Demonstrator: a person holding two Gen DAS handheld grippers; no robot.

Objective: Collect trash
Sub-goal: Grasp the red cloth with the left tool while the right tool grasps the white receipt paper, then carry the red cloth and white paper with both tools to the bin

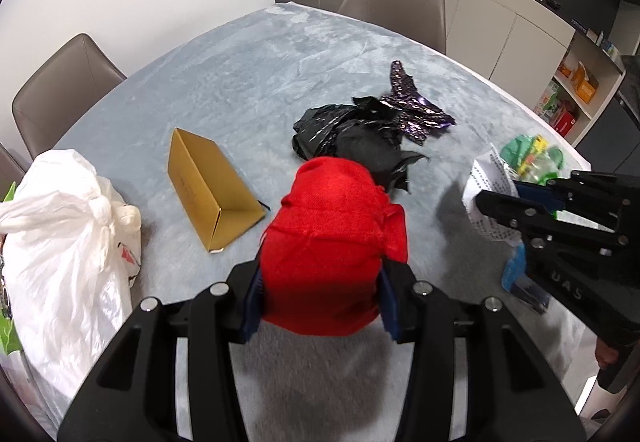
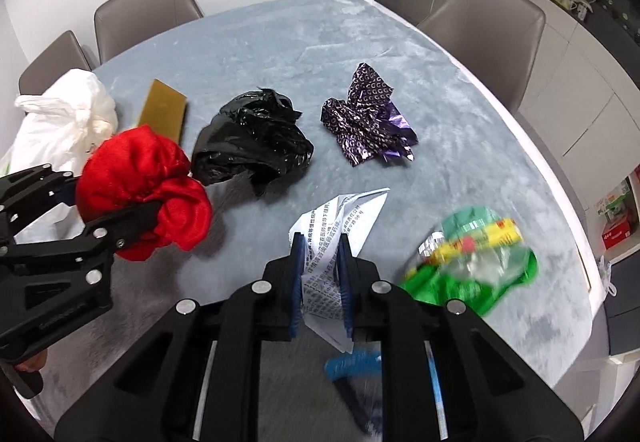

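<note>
Two grippers loaded — left gripper (image 1: 320,294) clamps crumpled red cloth (image 1: 332,238); right gripper (image 2: 322,278) pinches printed white paper sheet (image 2: 340,226); crumpled black plastic bag (image 2: 252,142) lies just beyond both.

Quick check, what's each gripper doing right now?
Left gripper: jaws closed on the red cloth bundle.
Right gripper: jaws closed on the printed paper sheet.

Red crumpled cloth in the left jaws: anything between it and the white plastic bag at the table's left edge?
Only the gold cardboard box stands nearby; the path from red crumpled cloth to white plastic bag looks open.
</note>
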